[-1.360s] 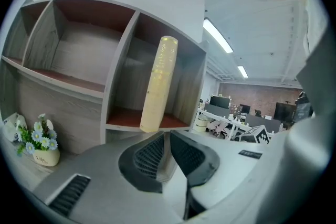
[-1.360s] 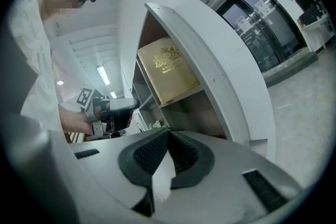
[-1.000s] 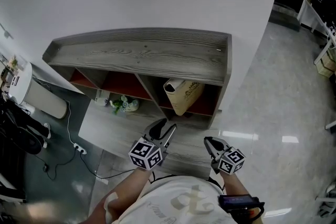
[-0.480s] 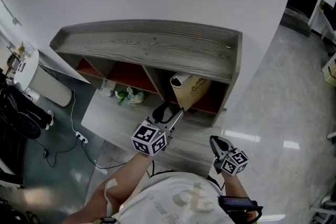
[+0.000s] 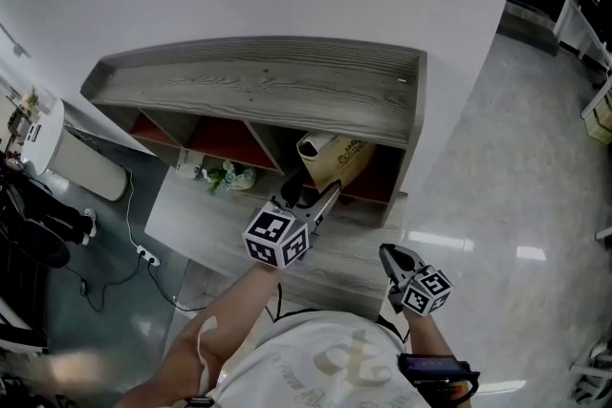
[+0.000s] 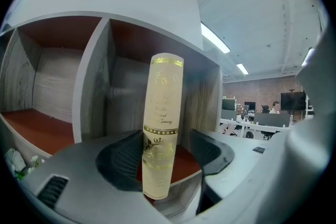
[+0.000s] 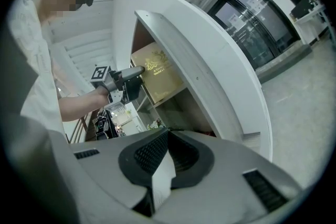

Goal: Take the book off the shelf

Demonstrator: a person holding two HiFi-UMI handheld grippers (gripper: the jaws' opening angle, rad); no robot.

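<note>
Your left gripper [image 5: 311, 196] reaches out to the book [image 5: 335, 162], which leans in the right-hand box of the gray shelf [image 5: 258, 91]. From the head view you can see the lean, but not how the fingers sit. The left gripper view shows that: the tall cream spine with gold print stands between the two dark fingers [image 6: 118, 157]. They have just been opening and are wide apart, not squeezing the book. The right gripper view shows the book's gold front cover from the side, with your left gripper just in front of it. Your right gripper [image 5: 390, 255] waits nearer to you, well apart from the shelf, its fingers closed together with nothing in them.
</note>
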